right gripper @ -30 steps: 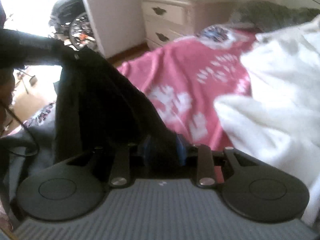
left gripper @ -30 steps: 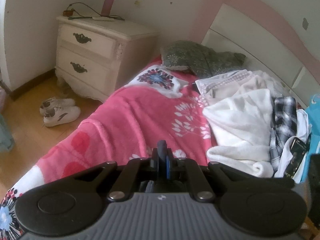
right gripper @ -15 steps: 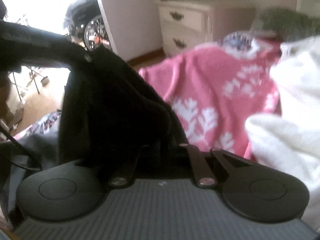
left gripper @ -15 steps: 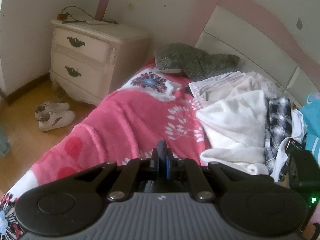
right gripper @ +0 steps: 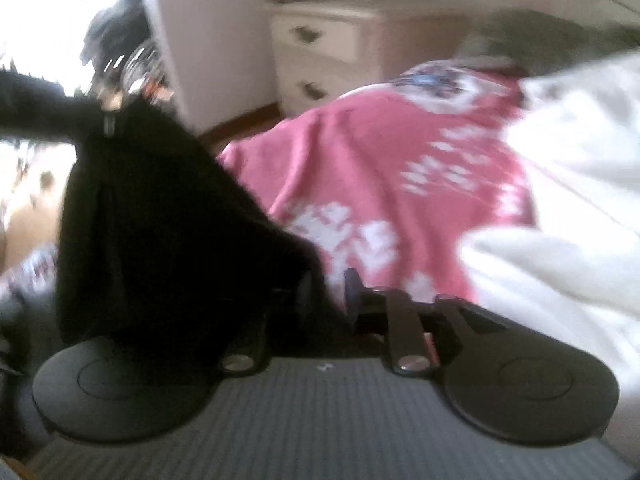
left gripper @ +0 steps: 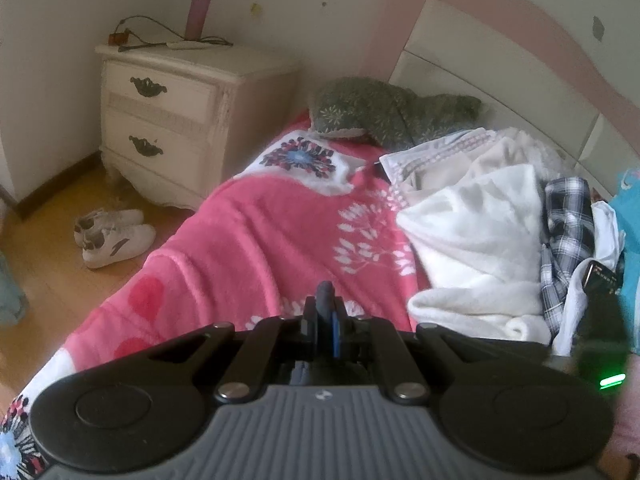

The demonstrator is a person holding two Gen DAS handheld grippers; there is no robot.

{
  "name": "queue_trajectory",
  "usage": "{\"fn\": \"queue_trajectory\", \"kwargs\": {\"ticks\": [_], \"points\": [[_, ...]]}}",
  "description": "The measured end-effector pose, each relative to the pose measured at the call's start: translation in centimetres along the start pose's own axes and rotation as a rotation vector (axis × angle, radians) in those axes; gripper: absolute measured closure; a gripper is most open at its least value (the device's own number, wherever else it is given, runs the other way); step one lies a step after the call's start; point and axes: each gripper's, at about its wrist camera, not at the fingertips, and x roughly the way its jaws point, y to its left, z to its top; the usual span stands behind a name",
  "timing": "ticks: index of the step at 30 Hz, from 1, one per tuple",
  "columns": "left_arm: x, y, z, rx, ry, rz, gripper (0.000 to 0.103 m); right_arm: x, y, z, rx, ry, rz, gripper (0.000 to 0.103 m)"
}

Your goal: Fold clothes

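Right hand-held gripper (right gripper: 328, 288) reopened; two sneakers (left gripper: 114, 236).

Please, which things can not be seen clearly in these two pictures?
- Right wrist view: the black garment covers one finger of the right tool, whose jaws are opening; contact unclear.
- Right wrist view: blur smears the top of the nightstand.
- Left wrist view: the body of the left tool hides most of the black garment it pinches.

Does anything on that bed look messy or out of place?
Yes. A jumbled heap of unfolded clothes sits on the pink blanket by the headboard, with a checked shirt crumpled into it. A dark phone-like object lies among them, which seems odd in laundry.
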Motion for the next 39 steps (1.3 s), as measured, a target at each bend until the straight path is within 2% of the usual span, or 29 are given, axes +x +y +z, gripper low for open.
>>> {"fn": "queue_trajectory", "kwargs": {"ticks": [5, 7, 13, 17, 19, 22, 25, 26, 27, 28, 31, 35, 39], "points": [[0.4, 0.5, 0.4, -0.003, 0.015, 0.010, 0.096, -5.4, -4.3, -2.8, 0.266, -0.062, -0.004, 0.072], [0.4, 0.7, 0.5, -0.003, 0.020, 0.016, 0.096, -6.4, -5.1, -3.7, 0.299, -0.061, -0.008, 0.072], [0.5, 1.1, 0.5, -0.002, 0.034, 0.034, 0.095, -6.2, -1.8, -4.1, 0.108, -0.030, 0.026, 0.073], [0.6, 1.1, 0.5, 0.003, 0.044, 0.035, 0.095, -4.6, 1.0, -3.7, -0.083, 0.005, -0.016, 0.074], [0.6, 1.0, 0.4, 0.008, 0.049, 0.031, 0.095, -4.0, 1.3, -3.6, -0.135, 0.019, -0.017, 0.073], [0.7, 1.0, 0.4, 0.016, 0.056, 0.025, 0.095, -3.1, 1.1, -3.2, -0.152, 0.036, 0.003, 0.072], [0.7, 0.9, 0.3, 0.015, 0.057, 0.022, 0.095, -1.6, 0.1, -3.0, -0.114, 0.108, 0.049, 0.072], [0.7, 0.9, 0.3, 0.015, 0.054, 0.025, 0.095, -1.4, -0.1, -3.0, -0.109, 0.129, 0.057, 0.075], [0.7, 0.9, 0.3, 0.014, 0.051, 0.029, 0.095, -1.4, -0.2, -3.1, -0.112, 0.142, 0.055, 0.092], [0.7, 0.9, 0.3, 0.012, 0.048, 0.033, 0.095, -1.4, -0.2, -3.2, -0.115, 0.156, 0.052, 0.101], [0.9, 1.1, 0.5, 0.011, 0.045, 0.060, 0.095, -3.3, -0.7, -3.1, -0.094, 0.136, 0.058, 0.103], [1.1, 1.5, 1.0, 0.006, 0.043, 0.075, 0.095, -4.8, -1.2, -3.2, -0.111, 0.151, -0.013, 0.103], [1.1, 1.5, 1.3, 0.014, 0.045, 0.077, 0.095, -3.7, -1.6, -4.2, -0.184, 0.215, -0.136, 0.103]]}}
